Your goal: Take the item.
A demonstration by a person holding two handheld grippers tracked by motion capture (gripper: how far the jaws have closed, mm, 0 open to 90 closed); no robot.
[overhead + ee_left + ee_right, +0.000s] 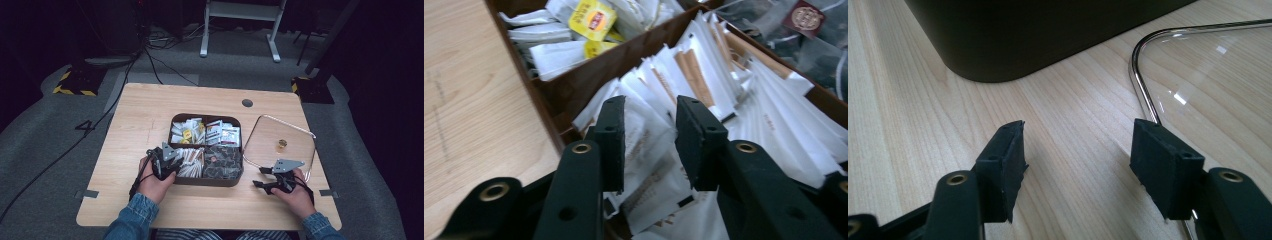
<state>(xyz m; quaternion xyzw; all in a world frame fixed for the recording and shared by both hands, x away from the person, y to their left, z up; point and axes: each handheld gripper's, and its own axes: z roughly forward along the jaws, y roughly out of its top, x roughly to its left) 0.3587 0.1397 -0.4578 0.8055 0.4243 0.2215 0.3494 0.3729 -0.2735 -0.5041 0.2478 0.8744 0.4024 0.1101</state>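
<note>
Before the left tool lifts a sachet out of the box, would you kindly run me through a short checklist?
1. Left tool over the near-left compartment of the brown box: ok.
2. A white sachet lies between its jaws: ok.
3. Pads pressing on that sachet: cannot tell; a gap shows on both sides.
4. One sachet only in the bite: cannot tell; the packets overlap tightly.
5. Glass lid off the box, flat on the table to its right: ok.
6. Right tool open, holding nothing, over bare wood beside the lid's rim, clear of the box: ok.
</note>
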